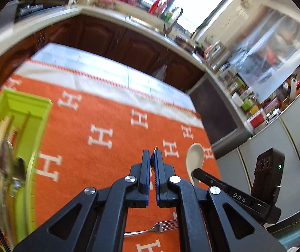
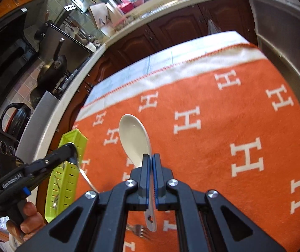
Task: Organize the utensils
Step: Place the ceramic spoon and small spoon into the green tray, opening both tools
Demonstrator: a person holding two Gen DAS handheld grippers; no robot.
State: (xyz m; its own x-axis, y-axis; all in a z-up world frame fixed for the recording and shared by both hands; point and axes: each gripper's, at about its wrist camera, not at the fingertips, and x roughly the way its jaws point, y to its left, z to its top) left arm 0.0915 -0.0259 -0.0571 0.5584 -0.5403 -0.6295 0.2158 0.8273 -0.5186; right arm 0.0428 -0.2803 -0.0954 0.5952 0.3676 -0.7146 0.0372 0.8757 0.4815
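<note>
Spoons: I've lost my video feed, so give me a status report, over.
Left gripper shut on a metal utensil. Right gripper shut on the white spoon. Fork lies on the cloth; green tray looks unobstructed.

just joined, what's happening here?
A person is sorting cutlery on an orange cloth into a green tray, with a handheld gripper in each hand. The right gripper is shut on a white spoon, gripped at the neck. The left gripper is shut on a metal utensil, whose handle hangs below its fingers. A fork lies on the cloth. The tray already holds some metal cutlery.
</note>
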